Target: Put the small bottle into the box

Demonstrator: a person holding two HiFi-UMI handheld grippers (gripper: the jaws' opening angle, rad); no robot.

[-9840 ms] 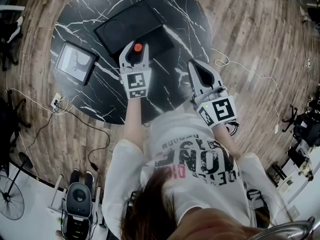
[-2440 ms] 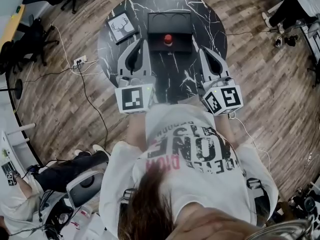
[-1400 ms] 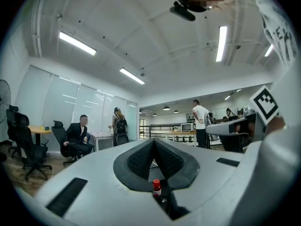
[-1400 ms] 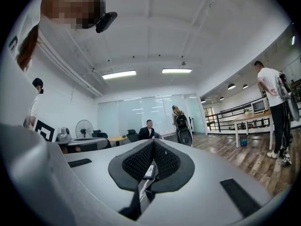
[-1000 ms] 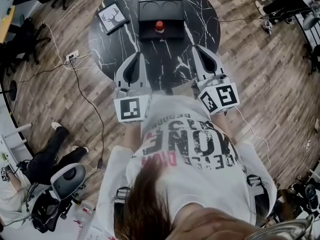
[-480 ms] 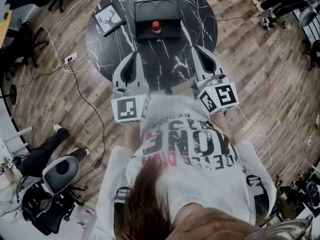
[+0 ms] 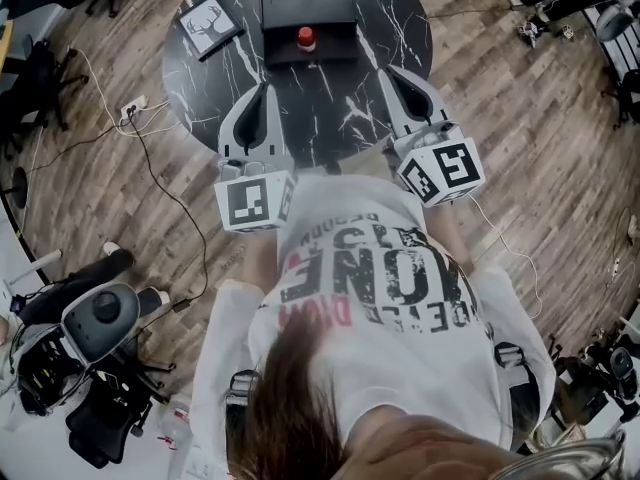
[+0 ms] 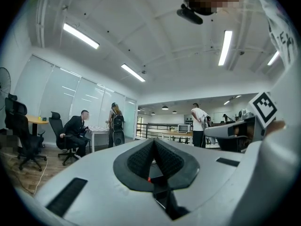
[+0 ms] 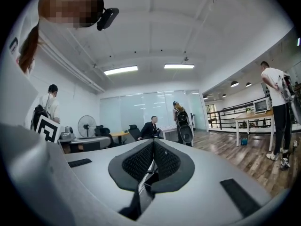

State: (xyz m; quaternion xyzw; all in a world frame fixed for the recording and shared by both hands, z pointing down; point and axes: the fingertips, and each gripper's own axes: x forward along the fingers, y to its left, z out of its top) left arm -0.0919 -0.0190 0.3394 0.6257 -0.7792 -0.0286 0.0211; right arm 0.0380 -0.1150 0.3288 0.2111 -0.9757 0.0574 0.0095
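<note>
Left gripper (image 8: pixel 154 144): jaws pressed fully together, nothing between the pads; held level, looking out across the room rather than down at the work.
Right gripper (image 9: pixel 153 147): likewise closed tight and empty, also held level.
Placement of both: side by side close in front of the person's chest, tips just over the near edge of the round black marble table (image 7: pixel 400 28), well apart from the box.
Small bottle (image 7: pixel 306 38): upright, red cap on top, standing inside the box in its near half, touched by neither gripper.
Box (image 7: pixel 342 50): black, open, on the far side of the table; two round recesses visible in its far half.
Beside the box: framed deer picture (image 7: pixel 207 23) to the left, near it but apart.
Step in hand: judged to be the close of the task, with the bottle already placed and both tools drawn clear.
Next move: probably nothing more to grasp. If the box is meant to be shut, a reach forward over the table and a gentle push on the far half, taking care not to tip the bottle.
</note>
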